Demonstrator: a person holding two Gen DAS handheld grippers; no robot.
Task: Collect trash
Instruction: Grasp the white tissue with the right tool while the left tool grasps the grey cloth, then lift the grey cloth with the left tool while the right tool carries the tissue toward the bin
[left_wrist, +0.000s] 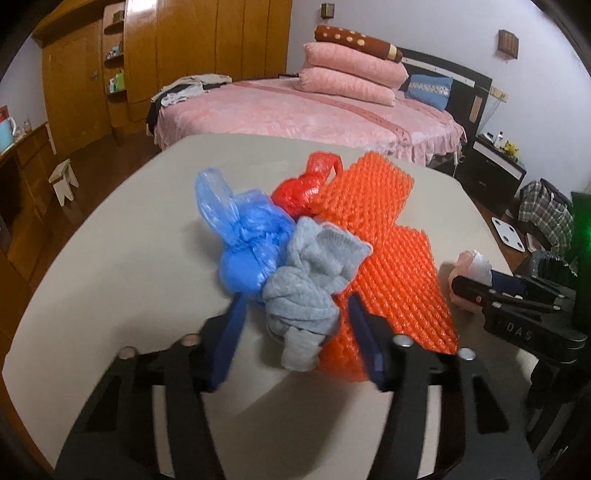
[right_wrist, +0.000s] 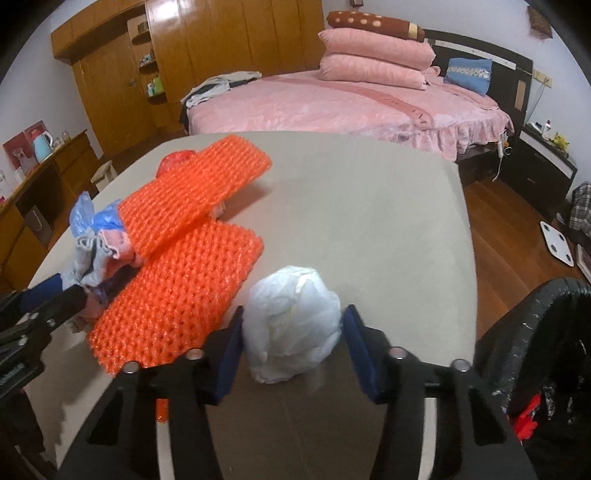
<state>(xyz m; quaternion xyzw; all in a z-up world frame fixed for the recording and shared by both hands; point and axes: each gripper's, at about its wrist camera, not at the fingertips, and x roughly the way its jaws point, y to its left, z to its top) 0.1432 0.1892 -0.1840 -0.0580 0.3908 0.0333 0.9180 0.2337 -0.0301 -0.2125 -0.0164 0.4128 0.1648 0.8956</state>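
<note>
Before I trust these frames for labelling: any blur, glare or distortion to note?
Left wrist view: fisheye bends the table edge, dark corners; the left tool is slightly smeared, the grey knotted cloth sharp. Right wrist view: same bending; soft sheen on the tabletop near the white bag; green glow only in the left view's right edge.

left hand-held gripper (left_wrist: 295, 332): black frame | blue pads | silver screws || right hand-held gripper (right_wrist: 293, 343): same, "DAS" lettering

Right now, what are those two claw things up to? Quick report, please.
Left gripper: fingers around grey knotted cloth. Right gripper: fingers around white crumpled bag. Orange mesh sheets alongside both. Black-lined bin at right.
</note>
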